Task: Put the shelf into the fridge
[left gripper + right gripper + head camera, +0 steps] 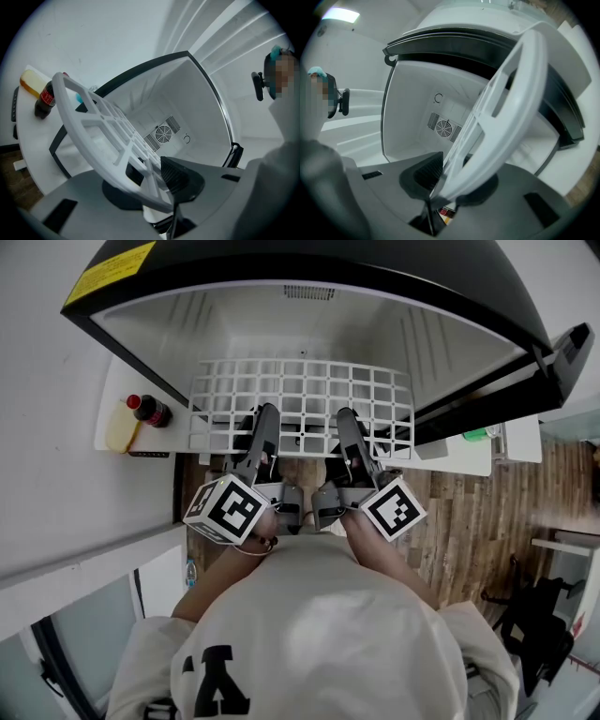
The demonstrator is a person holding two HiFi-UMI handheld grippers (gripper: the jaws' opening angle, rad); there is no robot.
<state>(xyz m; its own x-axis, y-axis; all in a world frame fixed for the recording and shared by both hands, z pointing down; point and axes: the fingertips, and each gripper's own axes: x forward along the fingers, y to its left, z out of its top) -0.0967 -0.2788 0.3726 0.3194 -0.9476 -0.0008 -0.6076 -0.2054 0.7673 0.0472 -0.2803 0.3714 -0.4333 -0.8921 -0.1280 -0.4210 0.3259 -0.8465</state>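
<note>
1. Wood floor [469, 512] shows under me, and one white fridge [309, 324] stands right in front with its door open.
2. One white grid shelf [300, 390] is in the air at the front edge of the fridge opening. Its far edge looks just inside the opening, but I cannot tell how far in.
3. The left gripper [265, 423] is clamped on the near edge of the shelf. In the left gripper view the edge sits between the jaws [159, 174] and the pads press on it.
4. The right gripper [345, 420] is clamped on the same near edge, just beside the left one. The right gripper view shows the grid pinched between those jaws [440, 182].
5. The shelf sticks out from my fingers straight toward the back wall, where the round fan vent [163, 134] is.
6. Its long side runs left to right, across the opening.
7. Both grippers are just as near to the fridge, so I think I must push with both together.
8. I count one shelf, one fridge and two grippers.
9. On the door tray [108, 390] at the left I count one dark bottle [150, 411] and one yellow bottle [120, 427].
</note>
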